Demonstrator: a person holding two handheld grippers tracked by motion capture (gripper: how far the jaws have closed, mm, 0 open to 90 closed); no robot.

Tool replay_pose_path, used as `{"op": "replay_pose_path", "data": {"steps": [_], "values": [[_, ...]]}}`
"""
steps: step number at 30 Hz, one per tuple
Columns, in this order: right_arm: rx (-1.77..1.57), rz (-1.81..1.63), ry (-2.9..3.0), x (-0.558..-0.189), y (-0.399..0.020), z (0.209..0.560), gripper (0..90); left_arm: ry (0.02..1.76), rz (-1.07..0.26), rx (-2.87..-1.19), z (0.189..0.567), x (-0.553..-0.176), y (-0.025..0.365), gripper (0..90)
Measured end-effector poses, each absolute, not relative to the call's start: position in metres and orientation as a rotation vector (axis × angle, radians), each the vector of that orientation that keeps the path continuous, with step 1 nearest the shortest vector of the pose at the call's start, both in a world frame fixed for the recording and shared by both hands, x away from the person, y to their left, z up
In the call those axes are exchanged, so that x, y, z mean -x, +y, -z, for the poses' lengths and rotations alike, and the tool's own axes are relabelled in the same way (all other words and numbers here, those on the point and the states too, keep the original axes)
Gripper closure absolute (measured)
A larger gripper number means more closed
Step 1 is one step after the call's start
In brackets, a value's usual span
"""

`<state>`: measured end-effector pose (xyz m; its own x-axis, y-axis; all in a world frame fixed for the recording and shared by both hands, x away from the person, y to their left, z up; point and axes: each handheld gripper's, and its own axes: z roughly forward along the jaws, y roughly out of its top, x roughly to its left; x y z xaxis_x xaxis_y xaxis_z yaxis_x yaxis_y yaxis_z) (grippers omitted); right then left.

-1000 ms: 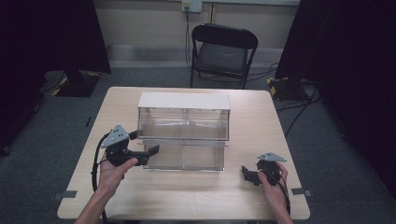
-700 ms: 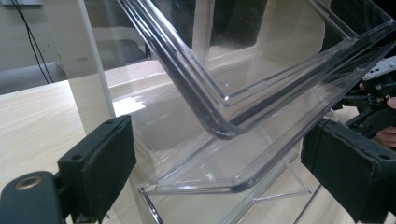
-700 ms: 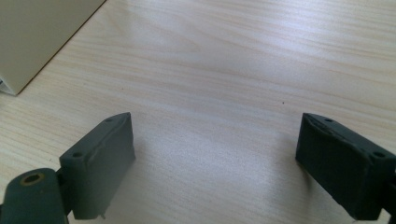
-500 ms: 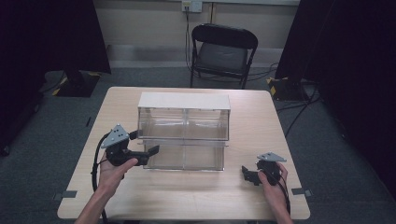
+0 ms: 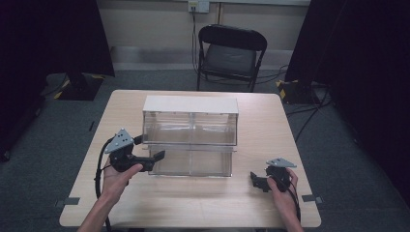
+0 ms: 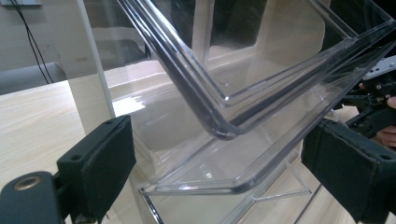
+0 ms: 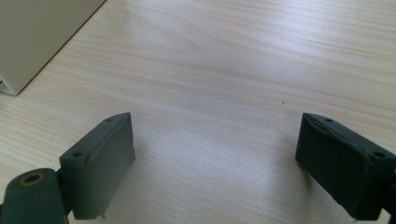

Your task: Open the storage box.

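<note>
left gripper spread wide, seemingly straddling clear bin corner | right gripper agape, empty, low over table

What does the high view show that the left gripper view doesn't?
High view: the whole table, the clear box under its pale lid, a chair behind, and the person's hands holding the left gripper and right gripper.

Left gripper view: close up, open black jaws flank the box's clear drawer edges, one stacked above the other.

Both: the box, the tabletop and the right gripper.
</note>
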<state>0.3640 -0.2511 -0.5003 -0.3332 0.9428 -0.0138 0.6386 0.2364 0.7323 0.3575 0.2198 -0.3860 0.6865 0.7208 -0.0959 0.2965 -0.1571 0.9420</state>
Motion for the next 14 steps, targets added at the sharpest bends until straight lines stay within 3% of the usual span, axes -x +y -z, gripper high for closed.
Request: {"op": "replay_pose_path", "data": {"steps": [14], "values": [[-1.445,-0.884,2.058,-0.3640,-0.2512,0.5003,10.9,0.816,-0.456,-1.755,0.3864,-0.3588,0.2209,9.2]]}}
